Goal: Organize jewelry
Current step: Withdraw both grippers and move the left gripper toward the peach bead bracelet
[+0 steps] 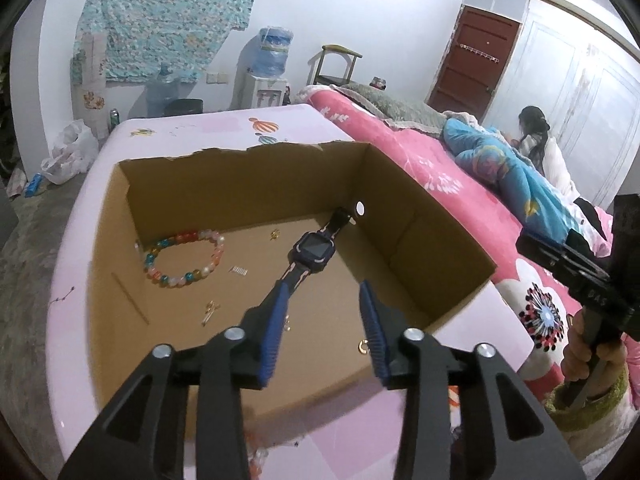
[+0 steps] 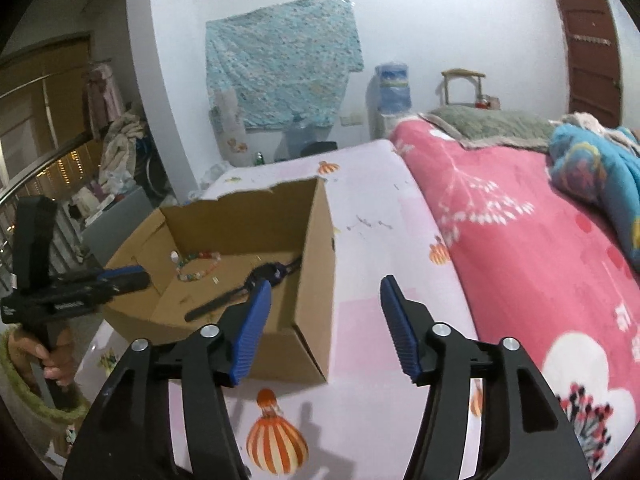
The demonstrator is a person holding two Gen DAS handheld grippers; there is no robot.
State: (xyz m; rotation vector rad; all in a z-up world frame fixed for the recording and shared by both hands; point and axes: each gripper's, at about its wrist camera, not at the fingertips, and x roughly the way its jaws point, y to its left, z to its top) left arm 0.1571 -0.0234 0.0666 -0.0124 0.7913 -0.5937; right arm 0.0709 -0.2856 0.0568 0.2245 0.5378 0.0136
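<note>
An open cardboard box (image 1: 420,216) stands on a pale pink sheet. On its floor lie a bracelet of coloured beads (image 1: 184,258), a dark smartwatch (image 1: 314,248) laid out straight, and small gold pieces (image 1: 210,310). My left gripper (image 1: 323,286) hangs over the box with its blue pads apart; the watch strap ends beside the left pad, and nothing is pressed between them. In the right wrist view the box (image 2: 316,280) sits left of centre with the watch (image 2: 264,274) and bracelet (image 2: 198,266) inside. My right gripper (image 2: 325,282) is open over the box's right wall, holding nothing.
A pink flowered blanket (image 2: 520,240) covers the bed to the right, with a blue quilt (image 1: 500,160) on it. A person (image 1: 536,136) sits at the far end. A water dispenser (image 1: 268,68), a chair and a brown door (image 1: 472,64) line the back wall.
</note>
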